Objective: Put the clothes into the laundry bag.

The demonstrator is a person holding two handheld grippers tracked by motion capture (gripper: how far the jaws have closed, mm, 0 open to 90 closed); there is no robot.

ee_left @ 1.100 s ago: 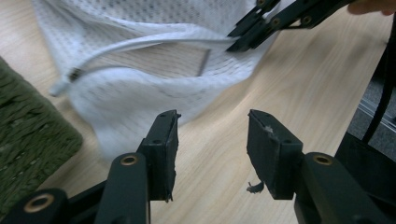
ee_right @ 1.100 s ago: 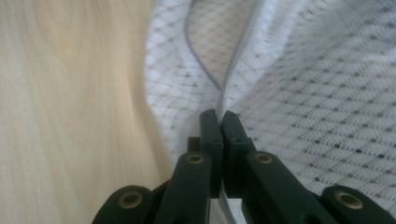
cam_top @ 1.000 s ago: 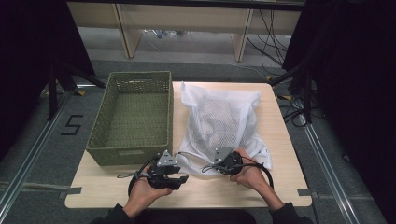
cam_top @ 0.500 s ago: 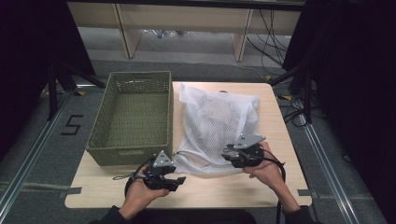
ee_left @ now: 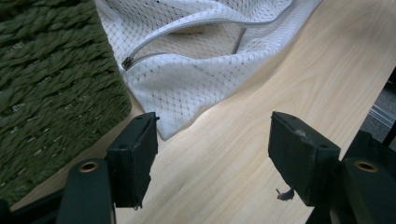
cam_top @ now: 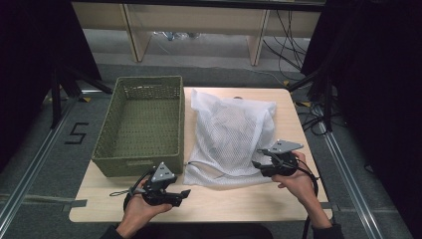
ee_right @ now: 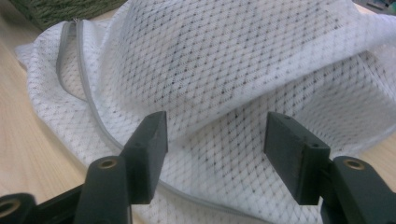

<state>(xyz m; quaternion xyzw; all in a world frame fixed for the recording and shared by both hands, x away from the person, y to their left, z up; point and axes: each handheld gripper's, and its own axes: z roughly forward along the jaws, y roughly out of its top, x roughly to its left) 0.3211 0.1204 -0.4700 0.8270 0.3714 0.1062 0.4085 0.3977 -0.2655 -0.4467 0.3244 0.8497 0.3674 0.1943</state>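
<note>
A white mesh bag [cam_top: 231, 137] with a grey zipper [ee_right: 88, 105] lies on the wooden table [cam_top: 298, 112], its mouth at the near edge. In the left gripper view the zipper pull [ee_left: 126, 61] sits by the basket's corner. My left gripper [cam_top: 183, 195] points right at the bag's near left corner. Its jaws [ee_left: 212, 158] have just been opening, with only bare wood between them. My right gripper [cam_top: 256, 163] hovers at the bag's near right side. Its jaws [ee_right: 215, 154] have also just been opening; the mesh [ee_right: 243, 60] lies under them, untouched by the pads.
A green woven basket [cam_top: 142, 124] stands left of the bag, empty, its near corner [ee_left: 51, 79] close to my left gripper. The table's front edge runs just under both hands. Shelving legs and cables lie on the floor beyond the far edge.
My right gripper has let go at the bag's near edge, opened, and moved right and up. My left gripper has opened wider and drawn back a little to the left.
</note>
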